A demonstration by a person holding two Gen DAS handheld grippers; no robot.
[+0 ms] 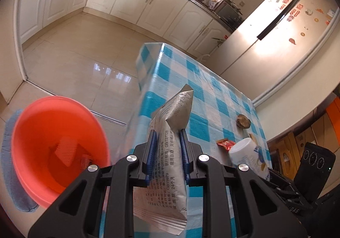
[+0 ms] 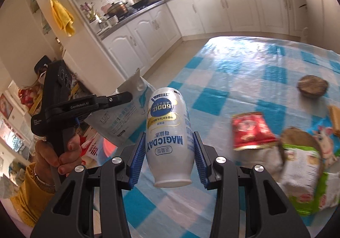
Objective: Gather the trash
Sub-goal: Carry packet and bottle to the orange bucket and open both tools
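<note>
Left gripper (image 1: 166, 148), clamped on the upright silver wrapper (image 1: 167, 153), has the red basin (image 1: 53, 148) at nine o'clock; right gripper (image 2: 170, 150) clasps the white bottle (image 2: 167, 138).

Both wrist views look steeply down, close over the shared checked table (image 1: 212, 97).

The worktop (image 1: 212, 97) wears a blue and white checked plastic cover that looks shiny and a bit crinkly. The silver packet (image 1: 165, 153) looks like thin foil, dull and creased. The white bottle (image 2: 167, 138) is smooth, shiny plastic. The red tub (image 1: 57, 146) is smooth plastic too. Each claw, the left claw (image 1: 167, 142) and the right claw (image 2: 170, 142), is matt black plastic with ridged blue pads (image 2: 138, 159) and shiny metal screws (image 2: 116, 160). The floor (image 1: 85, 57) has glossy tiles. The red wrapper (image 2: 250, 131) looks shiny.
</note>
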